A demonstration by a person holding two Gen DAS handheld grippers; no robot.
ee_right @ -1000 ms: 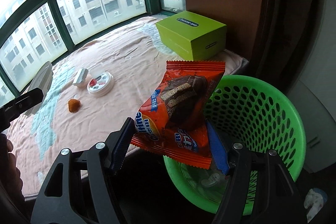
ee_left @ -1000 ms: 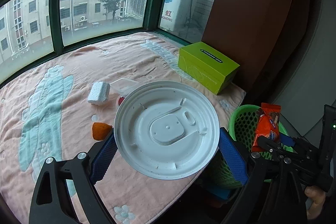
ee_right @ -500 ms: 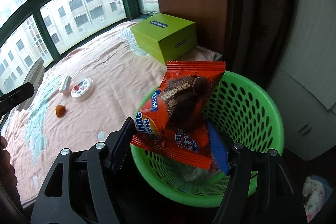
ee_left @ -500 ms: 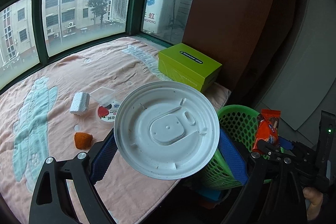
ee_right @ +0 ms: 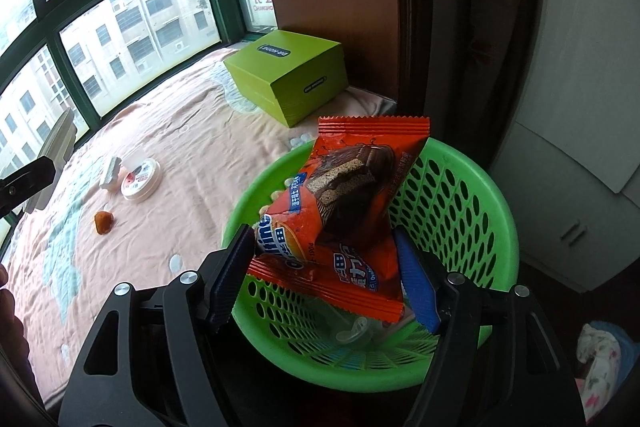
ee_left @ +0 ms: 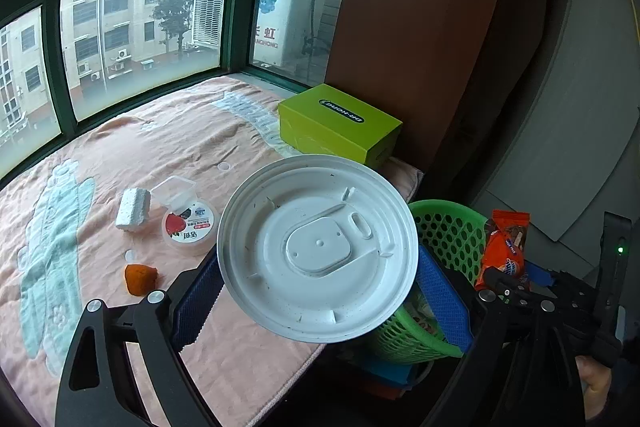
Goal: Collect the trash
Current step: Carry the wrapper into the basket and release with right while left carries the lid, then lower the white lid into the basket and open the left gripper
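While the right tongs point(ee_right: 324, 267) hang over the green basket point(ee_right: 472, 187) with their jaws opening, the orange snack wrapper point(ee_right: 344, 211) sits between them, about to drop onto the scraps already inside. The left tongs point(ee_left: 316, 287) grip a white plastic lid point(ee_left: 316, 247), not yet over the basket. Farther out on the pink blanket point(ee_left: 168, 143) an orange scrap point(ee_left: 139, 278), a small round tub point(ee_left: 188, 231) and a white block point(ee_left: 132, 207) remain to collect.

White lid point(ee_left: 318, 247) hides the basket's point(ee_left: 448, 227) near side; basket contents unclear.
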